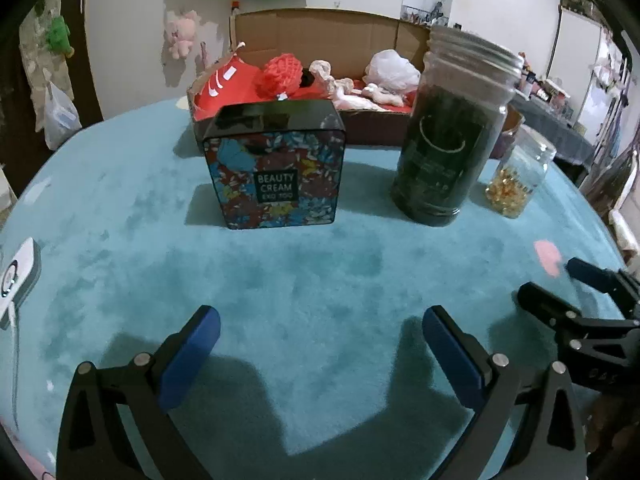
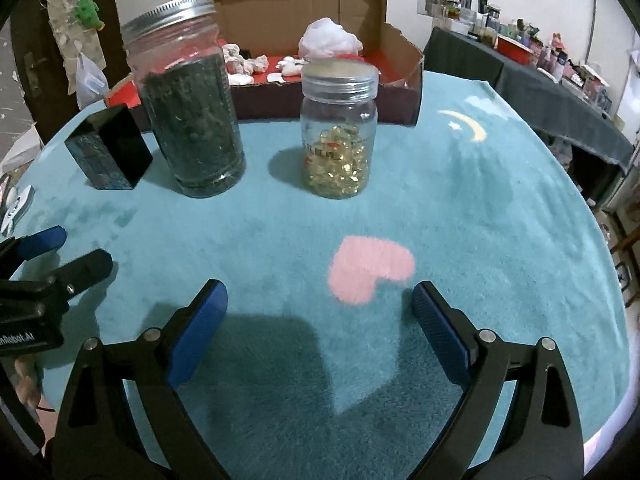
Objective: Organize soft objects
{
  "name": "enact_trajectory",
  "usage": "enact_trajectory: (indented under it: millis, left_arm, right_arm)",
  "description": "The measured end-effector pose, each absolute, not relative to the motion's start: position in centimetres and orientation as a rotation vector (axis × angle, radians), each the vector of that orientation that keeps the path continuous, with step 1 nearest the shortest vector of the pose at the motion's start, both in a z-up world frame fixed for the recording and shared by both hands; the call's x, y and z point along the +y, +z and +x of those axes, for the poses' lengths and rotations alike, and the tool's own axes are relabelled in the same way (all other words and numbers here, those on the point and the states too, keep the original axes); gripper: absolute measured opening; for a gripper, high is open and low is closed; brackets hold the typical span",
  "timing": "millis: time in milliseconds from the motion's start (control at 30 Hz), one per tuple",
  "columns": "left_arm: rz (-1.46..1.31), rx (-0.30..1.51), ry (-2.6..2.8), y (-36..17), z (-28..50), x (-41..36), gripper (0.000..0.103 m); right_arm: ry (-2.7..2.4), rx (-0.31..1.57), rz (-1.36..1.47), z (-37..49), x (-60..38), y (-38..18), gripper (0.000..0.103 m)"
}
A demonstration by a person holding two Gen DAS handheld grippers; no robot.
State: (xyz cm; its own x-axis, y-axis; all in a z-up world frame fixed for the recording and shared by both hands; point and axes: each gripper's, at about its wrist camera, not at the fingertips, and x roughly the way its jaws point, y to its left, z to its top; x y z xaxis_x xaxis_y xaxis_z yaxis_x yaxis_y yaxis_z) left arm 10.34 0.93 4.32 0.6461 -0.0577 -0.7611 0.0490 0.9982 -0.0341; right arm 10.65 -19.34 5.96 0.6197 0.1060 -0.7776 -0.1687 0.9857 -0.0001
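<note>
A cardboard box (image 1: 372, 124) with a red lining stands at the back of the teal blanket (image 1: 320, 260). In it lie a red knitted ball (image 1: 282, 73), a red cloth (image 1: 224, 88), pale soft toys (image 1: 352, 94) and a white crumpled bag (image 1: 390, 68). The box (image 2: 412, 84) and bag (image 2: 330, 40) also show in the right wrist view. My left gripper (image 1: 322, 330) is open and empty over the blanket's near part. My right gripper (image 2: 320, 304) is open and empty, low over a pink heart patch (image 2: 370, 266).
A floral "Beauty Cream" tin (image 1: 276, 168) stands in front of the box. A tall dark-filled jar (image 1: 448, 136) and a small jar of yellow capsules (image 2: 340, 132) stand beside it. A white device (image 1: 18, 272) lies at the left edge.
</note>
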Motion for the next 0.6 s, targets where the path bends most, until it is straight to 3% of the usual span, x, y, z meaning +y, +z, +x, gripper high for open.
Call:
enact_trajectory:
  millis: [600]
  left_arm:
    - [0.010,0.866,-0.031,3.97,10.34,0.51,0.103]
  right_arm:
    - [0.142,0.885,-0.068,10.90,-19.28,5.73,0.098]
